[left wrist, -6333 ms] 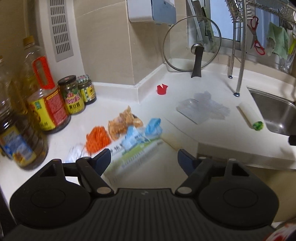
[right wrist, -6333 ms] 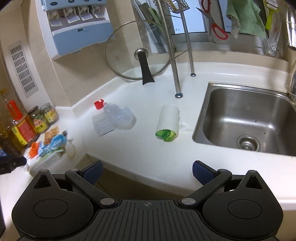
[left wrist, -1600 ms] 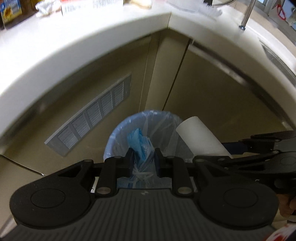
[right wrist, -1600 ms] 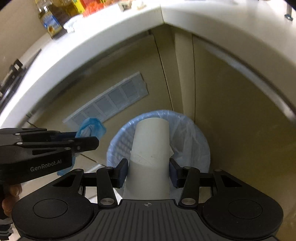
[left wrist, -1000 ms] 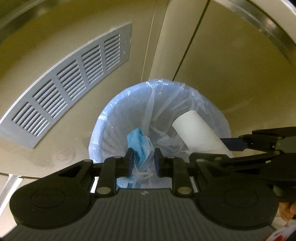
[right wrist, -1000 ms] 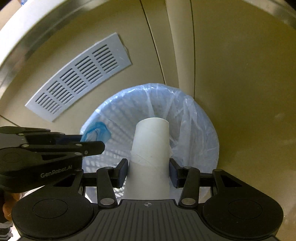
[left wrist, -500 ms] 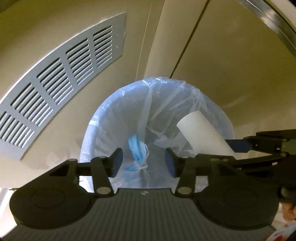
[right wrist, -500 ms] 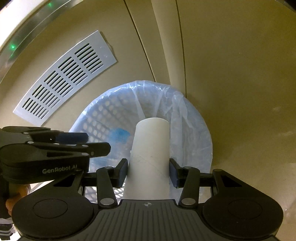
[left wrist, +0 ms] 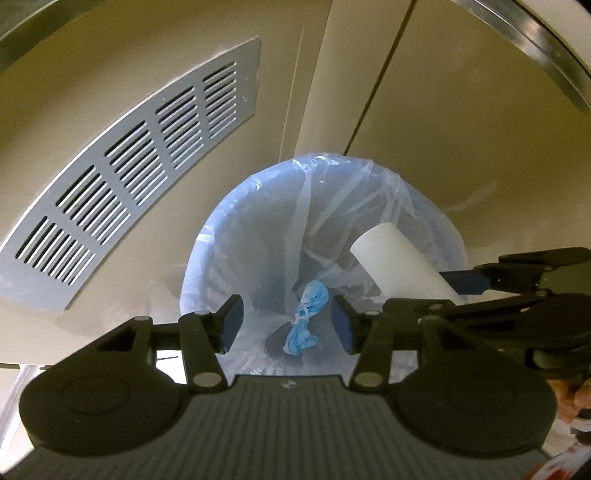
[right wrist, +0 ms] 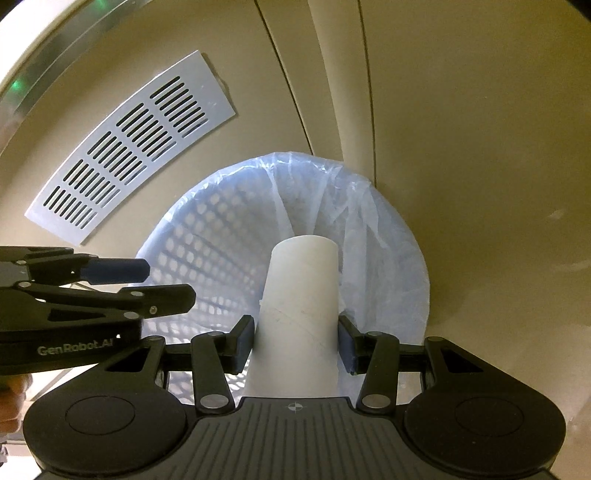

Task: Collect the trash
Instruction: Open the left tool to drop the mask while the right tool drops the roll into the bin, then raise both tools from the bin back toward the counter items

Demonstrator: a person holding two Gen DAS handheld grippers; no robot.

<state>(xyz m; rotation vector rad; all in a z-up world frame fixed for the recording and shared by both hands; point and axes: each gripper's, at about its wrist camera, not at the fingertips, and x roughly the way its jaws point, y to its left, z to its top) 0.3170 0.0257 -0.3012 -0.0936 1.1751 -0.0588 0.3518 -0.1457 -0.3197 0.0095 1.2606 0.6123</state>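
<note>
A round mesh bin (left wrist: 207, 251) lined with a clear blue bag stands on the floor below both grippers. A crumpled blue wad of trash (left wrist: 306, 317) lies loose inside the bag. My left gripper (left wrist: 287, 319) hovers over it, open, with nothing touching its pads. In the right wrist view my right gripper (right wrist: 297, 339) is shut on a white paper roll (right wrist: 301, 288), held upright over the bin (right wrist: 399, 236) mouth. The left gripper (right wrist: 168, 278) shows at that view's left edge. From the left wrist view the roll (left wrist: 399, 262) and the right gripper (left wrist: 417, 291) are at the right.
A grey vent grille (left wrist: 125, 184) is set in the beige cabinet base behind the bin. Cabinet doors (left wrist: 461, 129) rise behind and to the right. A metal counter edge (left wrist: 517, 33) curves overhead. Part of a hand (left wrist: 576, 402) shows at lower right.
The left gripper has opened and the blue wad has dropped from between its pads down into the bag. The right gripper still grips the white roll over the bin.
</note>
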